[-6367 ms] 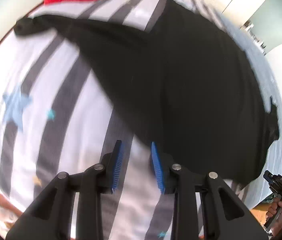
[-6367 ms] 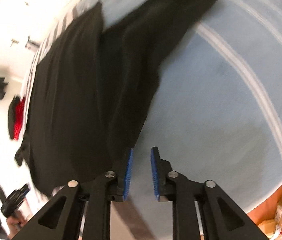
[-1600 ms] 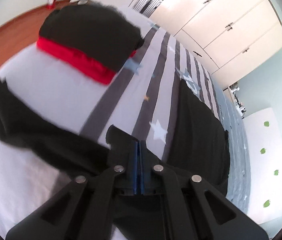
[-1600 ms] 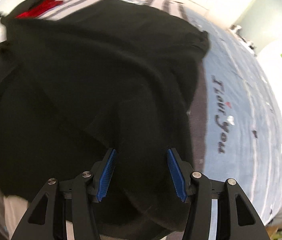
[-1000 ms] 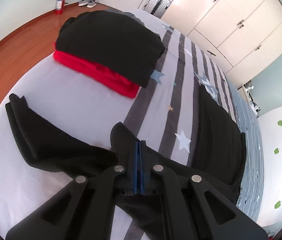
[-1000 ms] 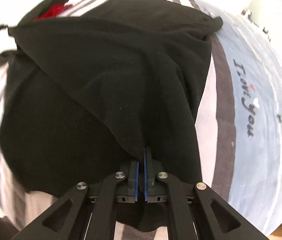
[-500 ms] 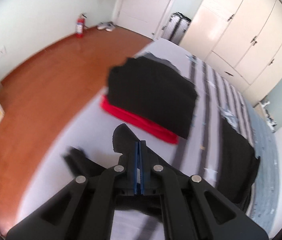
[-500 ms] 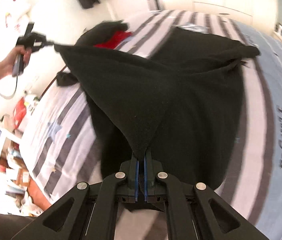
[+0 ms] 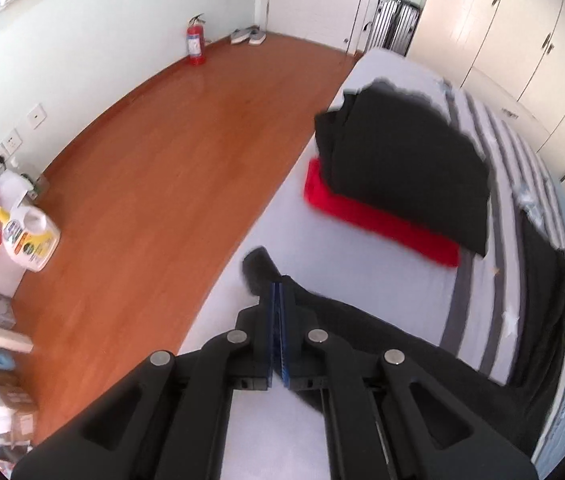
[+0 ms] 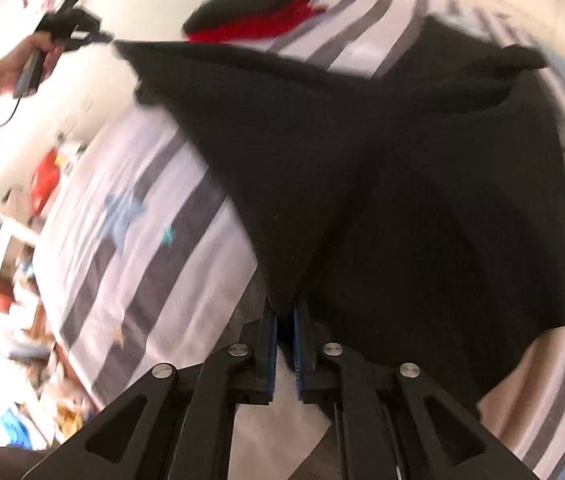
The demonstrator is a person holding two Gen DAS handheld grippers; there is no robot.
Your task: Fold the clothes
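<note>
A large black garment (image 10: 382, 184) hangs stretched above the striped bed (image 10: 134, 240), its far part still lying on the cover. My right gripper (image 10: 285, 320) is shut on its near corner. My left gripper (image 9: 279, 304) is shut on another corner of the black garment (image 9: 394, 344), whose tip pokes out past the blue pads. In the right wrist view a hand holds the left gripper (image 10: 94, 38) at the upper left, with the cloth's top edge taut between the two grippers.
A folded stack, black garment (image 9: 402, 160) on red garment (image 9: 378, 220), lies on the bed near its edge. Wooden floor (image 9: 154, 168) runs beside the bed, with a detergent jug (image 9: 28, 236), a fire extinguisher (image 9: 195, 42), a suitcase (image 9: 396, 24) and wardrobes (image 9: 522, 40).
Both grippers have risen with the black garment, lifting it off the bed and spreading it. The left wrist view has swung toward the floor and the folded stack.
</note>
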